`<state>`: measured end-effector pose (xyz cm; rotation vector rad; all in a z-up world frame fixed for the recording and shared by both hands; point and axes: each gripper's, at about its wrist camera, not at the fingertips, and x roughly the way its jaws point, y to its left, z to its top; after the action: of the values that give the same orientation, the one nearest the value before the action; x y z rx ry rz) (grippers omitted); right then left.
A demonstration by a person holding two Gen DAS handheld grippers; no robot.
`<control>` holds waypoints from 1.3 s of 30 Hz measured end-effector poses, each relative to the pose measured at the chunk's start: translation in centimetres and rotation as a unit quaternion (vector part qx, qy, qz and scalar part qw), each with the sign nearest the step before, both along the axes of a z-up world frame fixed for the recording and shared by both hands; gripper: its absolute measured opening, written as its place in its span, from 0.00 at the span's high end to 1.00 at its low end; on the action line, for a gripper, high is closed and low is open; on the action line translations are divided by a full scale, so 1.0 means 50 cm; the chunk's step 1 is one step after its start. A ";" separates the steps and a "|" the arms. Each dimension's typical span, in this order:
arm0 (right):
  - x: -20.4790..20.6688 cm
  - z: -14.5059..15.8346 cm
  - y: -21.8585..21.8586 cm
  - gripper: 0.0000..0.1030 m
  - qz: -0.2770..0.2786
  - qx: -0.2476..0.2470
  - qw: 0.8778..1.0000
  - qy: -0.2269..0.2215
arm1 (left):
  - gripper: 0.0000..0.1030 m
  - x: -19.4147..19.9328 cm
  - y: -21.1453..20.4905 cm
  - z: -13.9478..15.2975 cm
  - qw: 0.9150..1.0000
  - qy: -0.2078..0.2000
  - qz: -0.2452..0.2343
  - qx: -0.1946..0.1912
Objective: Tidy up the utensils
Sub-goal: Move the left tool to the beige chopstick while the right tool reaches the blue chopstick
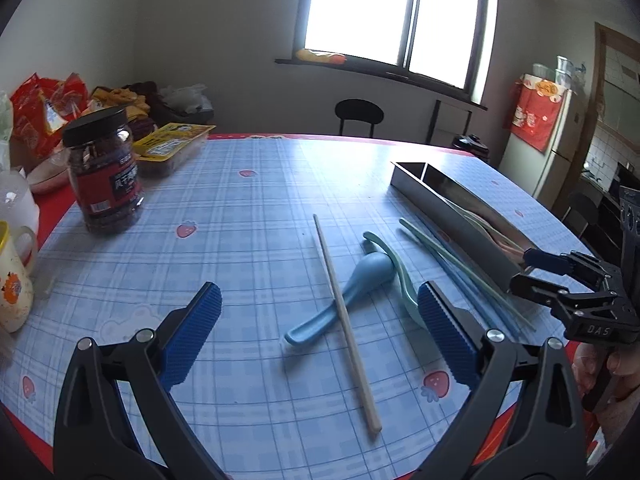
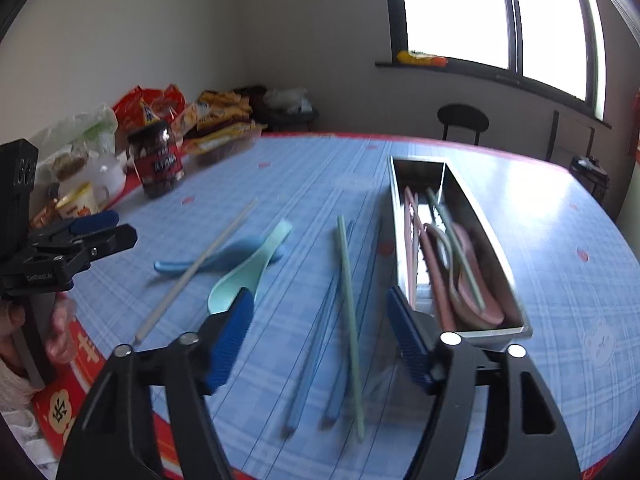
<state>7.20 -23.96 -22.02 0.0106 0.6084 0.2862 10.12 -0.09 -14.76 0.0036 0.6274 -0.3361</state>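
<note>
Jaws spread wide and holding nothing, the left gripper (image 1: 320, 316) hovers low over a plaid tablecloth (image 1: 240, 220) as a utensil-sorting job stands, by the look of it, partly done. At far left of the table sit a dark-lidded jar (image 1: 105, 170) and a heap of snack packets (image 1: 48, 108), apart from the work.

Moving right, a pale wooden chopstick (image 1: 346, 320) lies loose on the cloth, resting across the handle of a blue spoon (image 1: 344, 296). Just beside that, a mint-green spoon (image 2: 250, 266) lies touching the blue one. Further right, a green chopstick (image 2: 350, 320) and what look like two blue chopsticks (image 2: 316, 344) lie side by side next to the tray; motion blur makes the blue count uncertain.

The right gripper (image 2: 320, 336), its jaws likewise open and empty, is poised above those chopsticks, which suggests they may be next.

At right, the steel tray (image 2: 496, 248) already holds pink chopsticks (image 2: 410, 236), a green chopstick of its own and at least one pink spoon (image 2: 472, 288), piled together in the long compartment; the short compartment at the far end appears bare. On this evidence roughly half the utensils are put away, with two spoons and about four chopsticks left on the table.
</note>
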 end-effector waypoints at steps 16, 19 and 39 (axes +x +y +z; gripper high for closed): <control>0.048 -0.051 0.054 0.82 -0.004 -0.046 0.995 0.084 | 0.25 0.000 0.005 -0.015 0.999 -0.012 -0.025 -0.034; 0.065 -0.053 0.057 0.82 -0.013 -0.050 0.994 0.096 | 0.25 0.008 0.010 -0.020 0.999 0.001 -0.024 -0.041; 0.082 -0.070 0.136 0.90 0.021 -0.118 0.990 0.075 | 0.51 0.025 -0.010 -0.035 0.999 0.026 -0.034 -0.022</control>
<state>11.30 -17.16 -25.53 -0.2107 0.7904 0.2550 11.40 -0.59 -16.51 -0.0261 0.6732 -0.4163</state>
